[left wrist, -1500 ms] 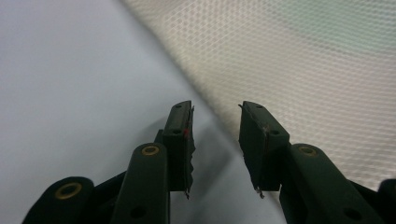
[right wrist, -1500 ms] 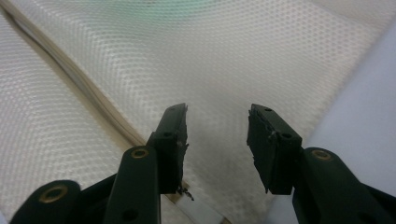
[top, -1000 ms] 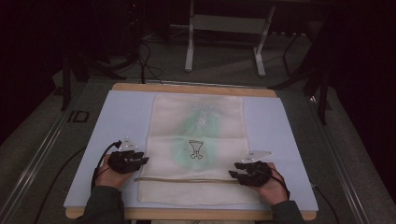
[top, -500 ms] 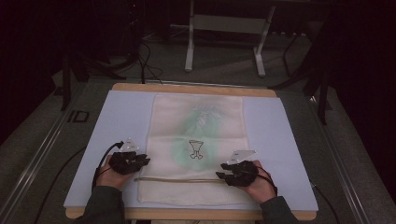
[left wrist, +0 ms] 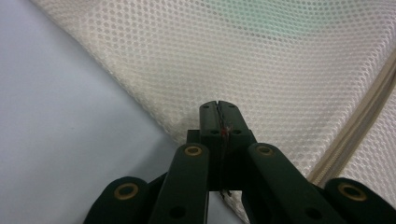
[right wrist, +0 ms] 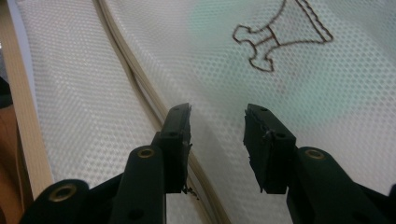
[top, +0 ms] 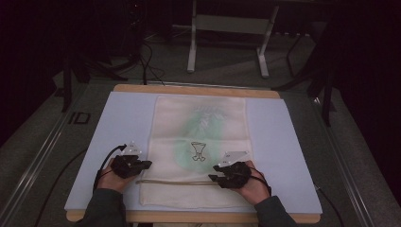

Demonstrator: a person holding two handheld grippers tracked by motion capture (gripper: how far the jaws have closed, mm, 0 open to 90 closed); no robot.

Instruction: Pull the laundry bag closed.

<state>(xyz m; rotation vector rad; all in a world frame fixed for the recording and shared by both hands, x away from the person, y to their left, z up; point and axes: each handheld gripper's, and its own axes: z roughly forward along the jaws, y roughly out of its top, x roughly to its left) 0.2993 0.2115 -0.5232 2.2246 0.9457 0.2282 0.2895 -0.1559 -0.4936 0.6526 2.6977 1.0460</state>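
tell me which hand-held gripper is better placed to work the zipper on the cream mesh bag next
Right, probably: the right hand-held gripper is open beside the beige zipper of the cream mesh bag. The left hand-held gripper is shut at the bag's edge.

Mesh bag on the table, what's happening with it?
A person works a cream mesh laundry bag lying flat on a pale blue mat. The left claw has just been closing and is now shut on the bag's left edge. The right claw stands open over the mesh beside the zipper, gripping nothing yet.
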